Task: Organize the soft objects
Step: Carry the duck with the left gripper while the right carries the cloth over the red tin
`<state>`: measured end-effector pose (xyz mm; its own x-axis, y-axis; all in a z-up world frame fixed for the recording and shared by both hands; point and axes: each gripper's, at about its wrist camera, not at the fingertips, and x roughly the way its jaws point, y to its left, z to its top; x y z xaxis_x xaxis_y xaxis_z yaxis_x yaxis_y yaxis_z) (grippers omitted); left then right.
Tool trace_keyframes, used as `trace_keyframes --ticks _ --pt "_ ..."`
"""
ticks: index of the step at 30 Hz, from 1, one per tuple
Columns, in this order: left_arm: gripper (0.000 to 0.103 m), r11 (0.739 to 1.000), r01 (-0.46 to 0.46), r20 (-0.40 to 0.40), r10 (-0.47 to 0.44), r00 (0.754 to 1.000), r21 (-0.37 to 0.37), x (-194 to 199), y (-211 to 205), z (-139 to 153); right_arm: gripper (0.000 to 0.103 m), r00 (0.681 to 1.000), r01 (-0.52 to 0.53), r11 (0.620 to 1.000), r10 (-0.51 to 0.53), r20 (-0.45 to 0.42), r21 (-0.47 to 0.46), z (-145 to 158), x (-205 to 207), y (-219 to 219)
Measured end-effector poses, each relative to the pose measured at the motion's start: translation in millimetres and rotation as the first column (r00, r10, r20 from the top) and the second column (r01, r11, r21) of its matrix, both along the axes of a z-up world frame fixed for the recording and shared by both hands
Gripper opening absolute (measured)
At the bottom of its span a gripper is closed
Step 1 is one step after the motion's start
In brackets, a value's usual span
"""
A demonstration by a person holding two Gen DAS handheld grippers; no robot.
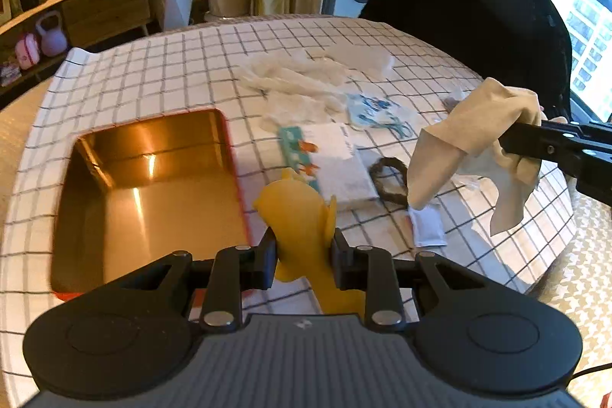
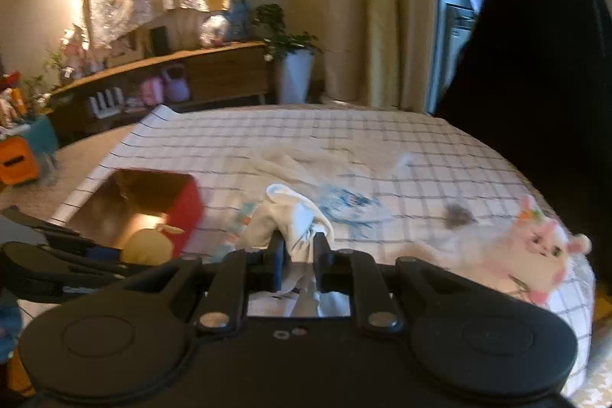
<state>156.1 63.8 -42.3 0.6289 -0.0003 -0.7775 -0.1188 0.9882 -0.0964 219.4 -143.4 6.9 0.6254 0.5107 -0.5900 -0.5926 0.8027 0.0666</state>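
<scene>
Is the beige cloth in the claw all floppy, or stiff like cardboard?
Probably floppy: the beige cloth droops in loose folds on both sides of the right claw. It looks light too, since a small pinch holds it all up. It may swing when moved.

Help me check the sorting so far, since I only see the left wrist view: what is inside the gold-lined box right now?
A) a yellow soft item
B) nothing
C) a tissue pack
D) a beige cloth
B: the gold-lined box shows only its bare shiny floor, while the left gripper pinches the yellow soft item beside it.
</scene>
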Motion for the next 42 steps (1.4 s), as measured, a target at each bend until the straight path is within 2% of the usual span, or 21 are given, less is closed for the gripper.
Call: trace_keyframes --ticks 4,12,21,29,34,42 --pt "0.027 1.0 -0.014 -0.013 0.014 1.0 -0.001 -3 25 10 0.014 0.998 -0.056 0.998 0.056 -0.001 0.014 10 -4 26" --pt "0.027 0.997 -0.035 -0.013 0.036 0.999 0.064 -7 73 28 0.014 0.985 -0.171 0.985 0.171 0.021 0.006 20 -13 84" --pt "0.028 0.991 -0.053 -0.014 0.056 0.998 0.125 16 121 32 0.015 0.968 -0.251 0.968 0.251 0.005 -0.018 14 -15 140" --pt "0.028 0.983 -0.049 -0.073 0.063 0.995 0.176 48 151 7 0.015 0.956 -0.292 0.954 0.291 -0.033 -0.069 -8 -13 188" --pt "0.028 0.987 -0.032 -0.144 0.055 0.988 0.159 66 162 -18 0.015 0.944 -0.33 0.936 0.323 -0.073 -0.12 -33 -9 211" --pt "0.028 0.983 0.019 -0.205 0.019 0.979 0.182 87 162 -47 0.015 0.924 -0.381 0.909 0.365 -0.118 -0.171 -65 -8 234"
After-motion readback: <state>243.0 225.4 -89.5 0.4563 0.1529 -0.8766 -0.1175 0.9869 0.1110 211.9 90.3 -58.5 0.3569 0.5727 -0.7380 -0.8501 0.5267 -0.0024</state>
